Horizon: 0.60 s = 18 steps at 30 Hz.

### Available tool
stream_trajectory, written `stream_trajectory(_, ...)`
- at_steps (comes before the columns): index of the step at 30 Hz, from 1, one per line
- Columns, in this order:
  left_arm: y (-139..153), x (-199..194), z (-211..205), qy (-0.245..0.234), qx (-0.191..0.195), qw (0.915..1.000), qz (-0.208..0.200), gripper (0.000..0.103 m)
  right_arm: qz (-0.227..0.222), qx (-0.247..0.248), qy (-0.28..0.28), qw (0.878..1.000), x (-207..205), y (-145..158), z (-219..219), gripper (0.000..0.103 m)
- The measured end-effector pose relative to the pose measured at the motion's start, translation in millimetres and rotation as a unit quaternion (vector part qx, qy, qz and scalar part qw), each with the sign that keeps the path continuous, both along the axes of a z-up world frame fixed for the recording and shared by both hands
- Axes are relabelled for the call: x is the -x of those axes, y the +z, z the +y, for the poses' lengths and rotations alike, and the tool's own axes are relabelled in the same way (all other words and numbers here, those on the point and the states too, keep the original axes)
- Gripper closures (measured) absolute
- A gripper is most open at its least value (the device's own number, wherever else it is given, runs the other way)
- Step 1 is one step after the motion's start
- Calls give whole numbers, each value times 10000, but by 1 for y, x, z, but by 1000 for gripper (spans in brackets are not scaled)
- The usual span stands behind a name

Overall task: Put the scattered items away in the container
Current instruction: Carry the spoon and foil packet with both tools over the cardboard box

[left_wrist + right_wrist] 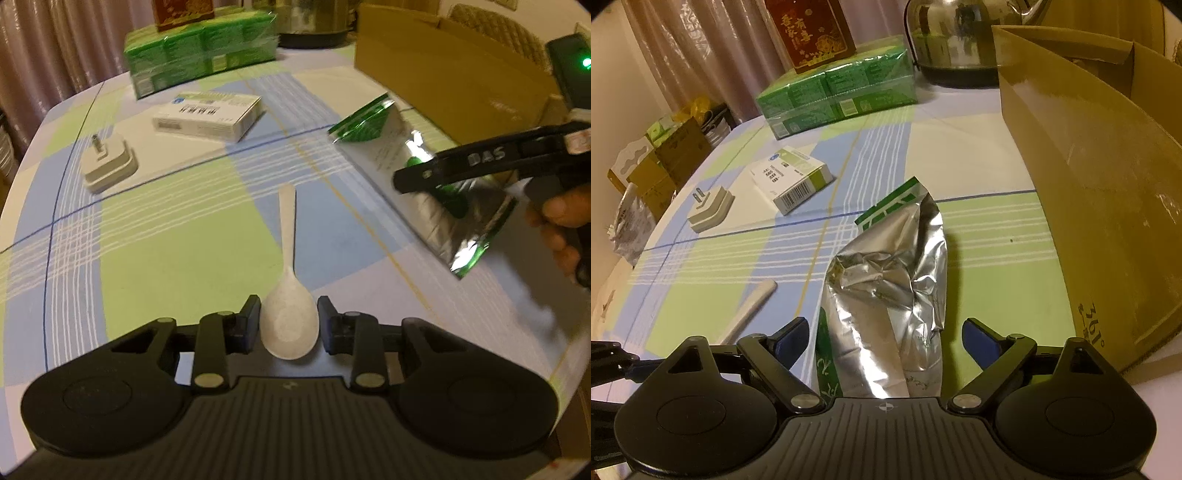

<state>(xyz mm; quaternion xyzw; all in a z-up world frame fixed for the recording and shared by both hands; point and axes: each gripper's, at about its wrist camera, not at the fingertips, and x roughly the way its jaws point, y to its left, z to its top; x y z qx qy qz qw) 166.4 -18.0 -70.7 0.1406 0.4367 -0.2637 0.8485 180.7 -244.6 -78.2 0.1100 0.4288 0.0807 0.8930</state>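
Note:
A white spoon (288, 321) lies on the checked tablecloth with its handle pointing away from me. My left gripper (289, 318) is shut on its bowl, one pad against each side. A crumpled silver and green foil bag (886, 280) lies beside the brown cardboard box (1108, 192). My right gripper (885, 339) stands open around the bag's near end, with a gap on both sides. In the left wrist view the right gripper (417, 184) hovers over the bag (388, 155), held by a hand. The spoon's handle (750, 310) shows in the right wrist view.
A white medicine box (208, 116) and a white plug adapter (107, 164) lie further back on the left. Behind them stands a green wrapped pack (834, 92) with a red box (812, 33) on top, and a steel kettle (960, 40). The table edge curves at left.

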Motion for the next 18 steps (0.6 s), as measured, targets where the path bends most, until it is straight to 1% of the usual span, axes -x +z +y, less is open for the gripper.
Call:
stream_trajectory(4, 7, 1, -2, 96, 115, 9998, -99, 75, -26, 26, 15, 10000, -5, 1, 2, 16)
stream_trajectory(11, 6, -1, 1, 317, 261, 9991, -49, 75, 34, 150, 186, 9997, -24, -1, 8, 16)
stream_trajectory(16, 5, 0, 5, 399, 303, 9987, -29, 75, 149, 571, 411, 9974, -28, -4, 21, 17)
stream_trajectory(18, 4, 0, 5, 437, 310, 9986, -9, 75, 170, 935, 552, 9939, -26, -5, 30, 21)
